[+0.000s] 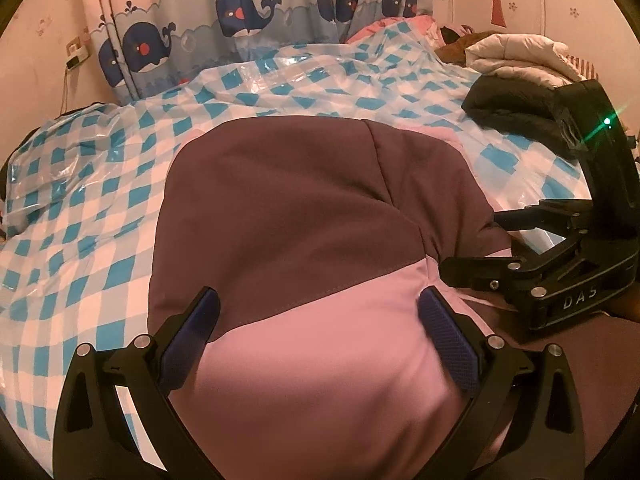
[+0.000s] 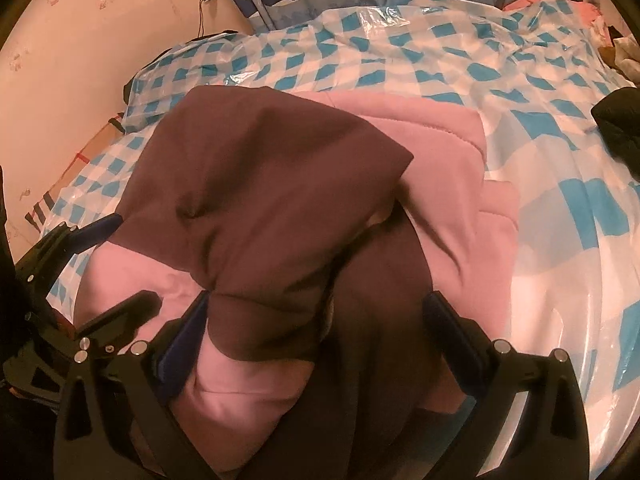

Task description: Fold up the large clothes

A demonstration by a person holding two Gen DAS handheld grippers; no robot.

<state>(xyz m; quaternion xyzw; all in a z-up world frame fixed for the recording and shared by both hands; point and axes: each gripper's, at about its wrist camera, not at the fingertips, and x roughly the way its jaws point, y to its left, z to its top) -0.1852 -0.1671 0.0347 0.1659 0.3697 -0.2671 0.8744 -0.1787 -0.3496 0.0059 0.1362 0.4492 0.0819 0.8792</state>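
A bulky pink and dark maroon garment [image 1: 304,216] lies bunched on the bed, a maroon flap draped over its pink body [image 2: 440,132]. My left gripper [image 1: 320,332] is open, its blue pads [image 1: 192,328] straddling the pink and maroon fabric near the seam. My right gripper [image 2: 320,340] is also open, with folds of the maroon fabric bulging between its fingers. Each gripper shows in the other's view: the right gripper [image 1: 470,240] sits at the garment's right side, the left gripper [image 2: 136,260] at its left edge. The garment's near part is hidden below both cameras.
The bed is covered by a glossy blue-and-white checkered sheet [image 1: 100,208]. A black jacket [image 1: 516,108] and a white puffy coat [image 1: 520,56] lie at the far right. A whale-print curtain [image 1: 240,12] hangs behind. A cardboard box [image 2: 96,148] stands by the wall.
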